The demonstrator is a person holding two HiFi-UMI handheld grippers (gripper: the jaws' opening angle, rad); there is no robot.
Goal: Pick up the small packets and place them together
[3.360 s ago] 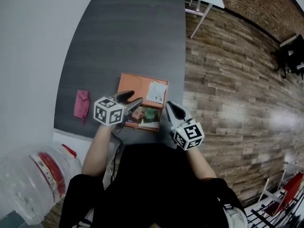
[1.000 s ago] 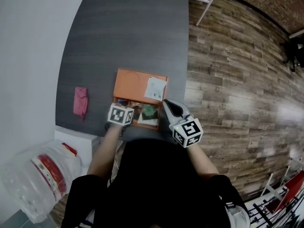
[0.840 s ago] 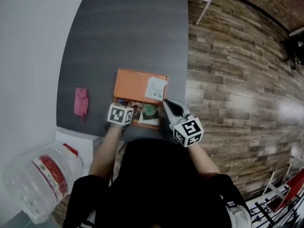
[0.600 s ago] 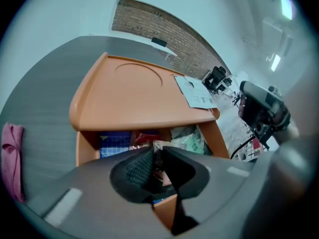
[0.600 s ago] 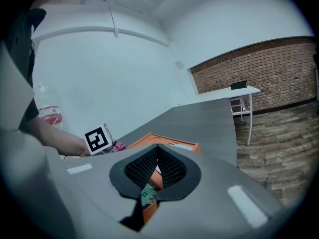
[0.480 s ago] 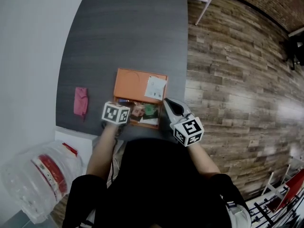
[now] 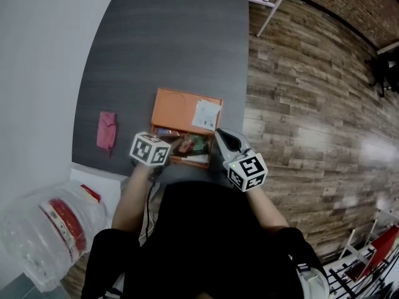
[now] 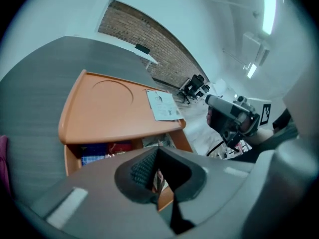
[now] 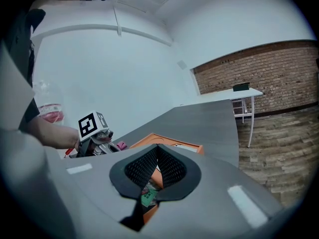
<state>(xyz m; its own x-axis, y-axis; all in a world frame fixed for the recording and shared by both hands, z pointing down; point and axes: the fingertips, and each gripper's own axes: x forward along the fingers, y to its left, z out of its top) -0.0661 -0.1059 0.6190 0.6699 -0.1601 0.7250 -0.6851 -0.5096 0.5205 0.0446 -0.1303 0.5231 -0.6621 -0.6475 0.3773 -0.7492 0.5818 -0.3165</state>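
An orange box (image 7: 181,108) lies near the table's front edge, its lid (image 8: 109,113) over the far part and its near compartment open. Several small packets (image 7: 194,145) lie in that compartment: blue and red ones (image 8: 104,150) and a green one (image 9: 147,197). My left gripper (image 7: 171,148) is at the compartment's left end. Its jaws (image 8: 158,149) are closed, and a thin packet edge (image 8: 157,179) shows pinched between the pads. My right gripper (image 7: 219,135) hovers at the box's right end. It (image 9: 158,146) is shut, with nothing between the tips.
A white card (image 7: 206,114) lies on the lid's right corner. A pink cloth (image 7: 106,131) sits on the dark table (image 7: 168,42) left of the box. A large plastic bottle (image 7: 43,229) stands off the table at lower left. Wood floor (image 7: 312,104) lies to the right.
My left gripper's jaws have closed inside the compartment, and it has drawn slightly back to the left. The right gripper has stayed in place.
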